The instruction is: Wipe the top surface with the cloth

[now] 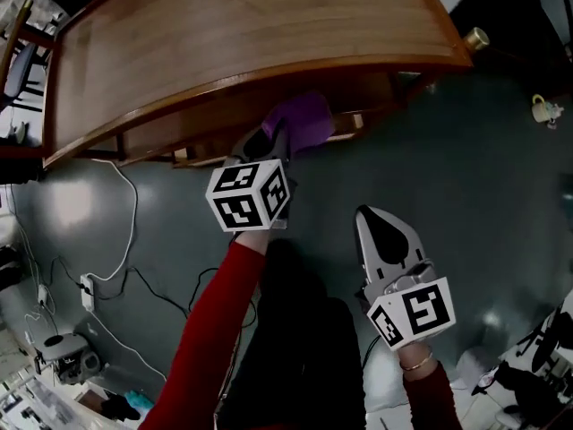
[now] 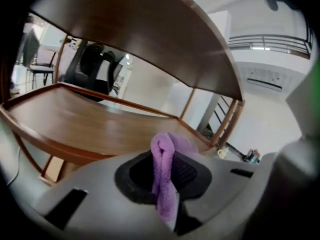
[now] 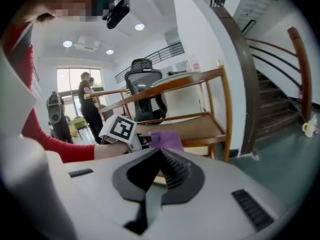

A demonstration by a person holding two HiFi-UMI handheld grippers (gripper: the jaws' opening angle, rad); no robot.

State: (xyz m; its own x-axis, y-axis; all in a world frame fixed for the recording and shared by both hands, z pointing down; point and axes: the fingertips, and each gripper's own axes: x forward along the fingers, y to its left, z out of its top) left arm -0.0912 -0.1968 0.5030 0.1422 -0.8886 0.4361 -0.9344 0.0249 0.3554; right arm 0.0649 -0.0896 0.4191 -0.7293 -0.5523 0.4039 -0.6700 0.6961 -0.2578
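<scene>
A curved wooden shelf unit fills the top of the head view; its top surface (image 1: 242, 34) is bare. My left gripper (image 1: 285, 138) is shut on a purple cloth (image 1: 306, 119), held at the front edge below the top, level with the lower shelf (image 2: 90, 129). In the left gripper view the cloth (image 2: 164, 176) is pinched upright between the jaws. My right gripper (image 1: 383, 231) hangs lower right over the floor, shut with nothing in it. From the right gripper view, the cloth (image 3: 165, 140) shows beside the left gripper's marker cube (image 3: 120, 130).
Dark grey floor (image 1: 466, 168) lies around the shelf. Cables and a power strip (image 1: 88, 287) run at the left. A small mug (image 1: 543, 109) stands on the floor at the far right. An office chair (image 3: 145, 86) and a person (image 3: 90, 109) are behind the shelf; stairs rise at right.
</scene>
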